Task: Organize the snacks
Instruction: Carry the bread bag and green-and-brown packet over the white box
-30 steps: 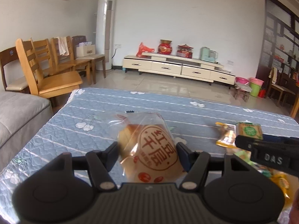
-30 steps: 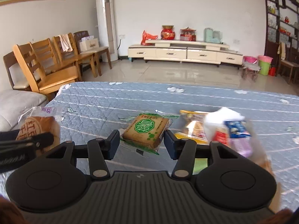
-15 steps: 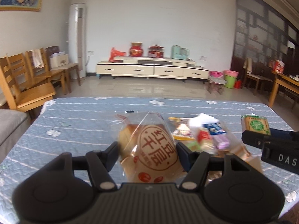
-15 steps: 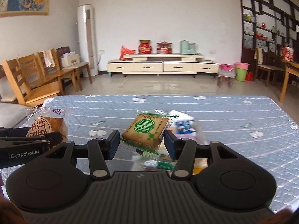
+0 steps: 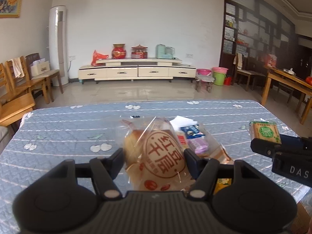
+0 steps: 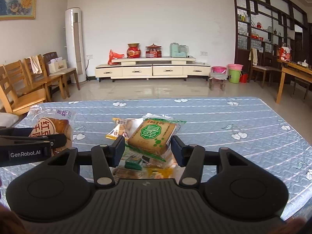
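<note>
My left gripper (image 5: 154,159) is shut on a clear-wrapped red bean bread (image 5: 158,156) with a red round label, held above the blue quilted table (image 5: 68,128). It also shows in the right wrist view (image 6: 51,129) at the left. My right gripper (image 6: 148,148) is shut on a green-labelled cake packet (image 6: 152,136), which shows in the left wrist view (image 5: 265,132) at the right. A pile of loose snack packets (image 5: 195,138) lies on the table beneath both grippers; it also shows in the right wrist view (image 6: 120,128).
Wooden chairs (image 6: 29,81) stand left of the table, with a grey sofa edge (image 6: 7,119) there. A wooden side table (image 6: 292,78) stands to the right. A TV cabinet (image 6: 152,70) lines the far wall.
Both grippers have swung to the right with their packets still held. The snack pile now sits under and just behind the two grippers.
</note>
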Motion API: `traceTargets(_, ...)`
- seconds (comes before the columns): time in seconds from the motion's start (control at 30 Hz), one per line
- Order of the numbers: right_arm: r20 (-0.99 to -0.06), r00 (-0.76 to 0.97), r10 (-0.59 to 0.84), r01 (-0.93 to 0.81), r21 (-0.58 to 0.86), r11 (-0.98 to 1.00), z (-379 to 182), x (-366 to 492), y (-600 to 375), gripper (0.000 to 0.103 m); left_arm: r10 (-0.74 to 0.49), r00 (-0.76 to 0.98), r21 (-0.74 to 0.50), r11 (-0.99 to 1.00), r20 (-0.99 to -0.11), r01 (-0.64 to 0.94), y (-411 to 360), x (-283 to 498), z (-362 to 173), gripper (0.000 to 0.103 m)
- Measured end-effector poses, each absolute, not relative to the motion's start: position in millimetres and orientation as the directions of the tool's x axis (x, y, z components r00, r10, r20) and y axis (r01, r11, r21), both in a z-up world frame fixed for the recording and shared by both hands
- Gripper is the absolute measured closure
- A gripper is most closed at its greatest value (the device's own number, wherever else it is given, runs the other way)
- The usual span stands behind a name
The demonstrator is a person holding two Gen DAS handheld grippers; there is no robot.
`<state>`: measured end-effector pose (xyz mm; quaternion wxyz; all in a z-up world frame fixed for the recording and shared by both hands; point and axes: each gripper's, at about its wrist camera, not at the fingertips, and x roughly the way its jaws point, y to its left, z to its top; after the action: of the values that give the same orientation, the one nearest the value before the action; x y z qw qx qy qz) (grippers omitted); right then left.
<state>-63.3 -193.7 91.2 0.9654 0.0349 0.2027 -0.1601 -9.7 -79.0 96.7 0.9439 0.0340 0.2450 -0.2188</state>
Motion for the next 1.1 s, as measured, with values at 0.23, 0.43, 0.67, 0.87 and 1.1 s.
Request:
traceTargets(0.23, -0.405, 0.859, -0.312, 0.348, 0.017, 0.937, 89, -54, -195, 0.038, -0.418, 0.768, -0.031, 0.886, -0.485, 0.462, -97, -5, 93, 0.038)
traceTargets(0.43, -0.408, 0.862, -0.302, 0.338, 0.019, 0.941, 87, -40, -194, 0.038, -0.428, 0.763, -0.020, 0.877, -0.485, 0.479, -110, 2, 93, 0.038)
traceTargets(0.67, -0.418, 0.862, -0.286, 0.325, 0.024, 0.945, 79, -21, -194, 0.038, -0.425, 0.757, -0.009, 0.874, -0.496, 0.485, -120, 11, 89, 0.038)
traceTargets(0.87, -0.419, 0.862, -0.285, 0.325, 0.027, 0.945, 78, -4, -196, 0.038, -0.431, 0.750, -0.012, 0.871, -0.501, 0.492, -127, 20, 89, 0.038)
traceTargets(1.1, -0.419, 0.863, -0.282, 0.323, 0.029, 0.946, 75, 10, -195, 0.038, -0.438, 0.745, -0.016, 0.867, -0.503, 0.498, -135, 27, 87, 0.038)
